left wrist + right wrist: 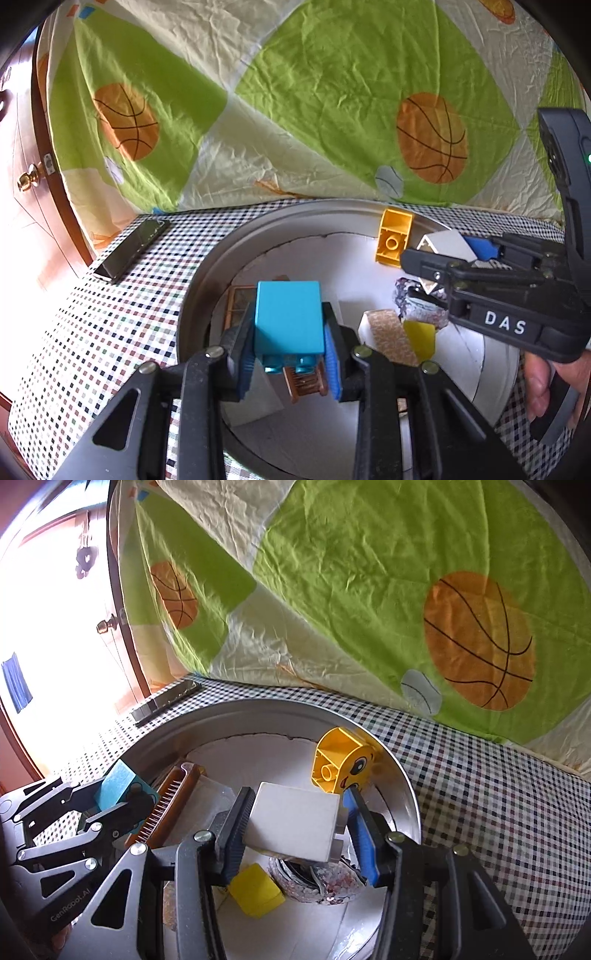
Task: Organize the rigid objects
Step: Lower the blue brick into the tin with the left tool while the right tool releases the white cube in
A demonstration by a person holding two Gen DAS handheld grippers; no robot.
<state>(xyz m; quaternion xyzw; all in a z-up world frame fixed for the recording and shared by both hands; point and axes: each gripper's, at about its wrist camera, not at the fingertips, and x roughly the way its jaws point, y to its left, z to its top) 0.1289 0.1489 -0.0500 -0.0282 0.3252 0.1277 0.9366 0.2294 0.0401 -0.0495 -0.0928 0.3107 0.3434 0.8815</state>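
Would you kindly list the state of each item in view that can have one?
Left gripper: jaws shut on the teal block, held above the tray.
Right gripper: jaws shut on the white block, held above the tray.
Yellow face block: lying on its side against the round tray's rim.
Brown comb: lying in the tray.

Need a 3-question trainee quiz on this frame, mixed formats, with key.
1. True or false: the left hand-held gripper holds a blue block.
2. Which block does the right hand-held gripper hold? A yellow, B white, C red.
3. Fill in: the yellow face block lies on its side against the rim of the round metal ____.

Key: 1 true; 2 B, the white block; 3 tray.
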